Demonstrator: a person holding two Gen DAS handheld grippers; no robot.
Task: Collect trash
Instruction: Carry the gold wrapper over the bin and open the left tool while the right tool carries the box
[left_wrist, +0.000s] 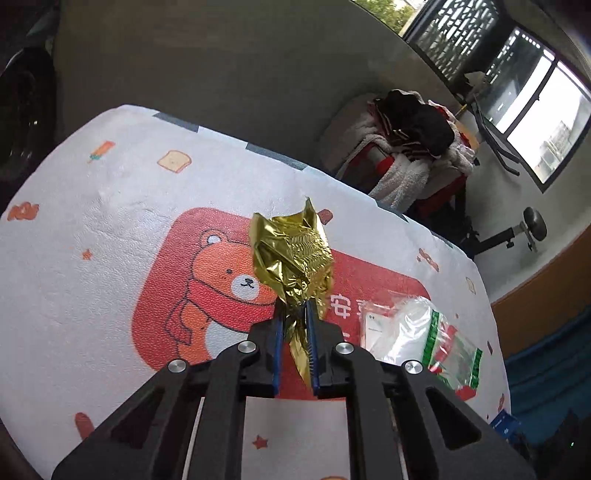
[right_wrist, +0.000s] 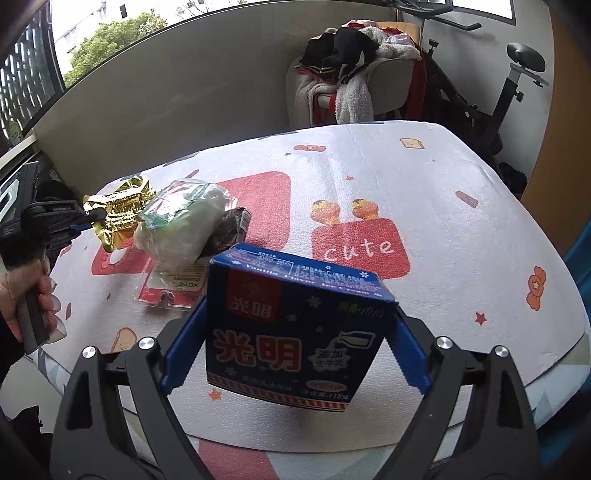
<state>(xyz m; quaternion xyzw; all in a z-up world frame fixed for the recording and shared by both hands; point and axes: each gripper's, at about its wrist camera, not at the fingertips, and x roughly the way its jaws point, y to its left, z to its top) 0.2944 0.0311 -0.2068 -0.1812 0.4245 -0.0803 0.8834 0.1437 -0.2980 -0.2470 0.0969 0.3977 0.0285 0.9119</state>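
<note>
Between the blue pads of the left gripper (left_wrist: 295, 306), a crumpled gold foil wrapper (left_wrist: 291, 254) is pinched by its twisted tail, its body standing up beyond the fingertips and lifted clear of the table (left_wrist: 74, 221). The jaws sit narrow, with only the thin foil between them. In the right wrist view the same wrapper (right_wrist: 118, 210) hangs at the far left, just beside the remaining litter.

The right gripper (right_wrist: 295, 332) clamps a dark blue carton (right_wrist: 295, 325) across its width, jaws spread wide to fit it, and the carton appears raised off the cloth.

So two pieces of trash are in hand, one per gripper. Still lying on the bear-print tablecloth are a clear plastic bag with a green and red edge (left_wrist: 421, 332), heaped with what looks like a dark crumpled wrapper (right_wrist: 232, 229) touching it, and a flat red-backed blister card (right_wrist: 170, 291) partly under the bag.

No bin or collection bag shows in either view, so where the held pieces go cannot be told. By my reading the task is roughly midway: both held items need dropping off, then the bag, dark wrapper and card remain.

Behind the table stands a chair piled with clothes (right_wrist: 343, 74) and an exercise bike (right_wrist: 517, 74).
</note>
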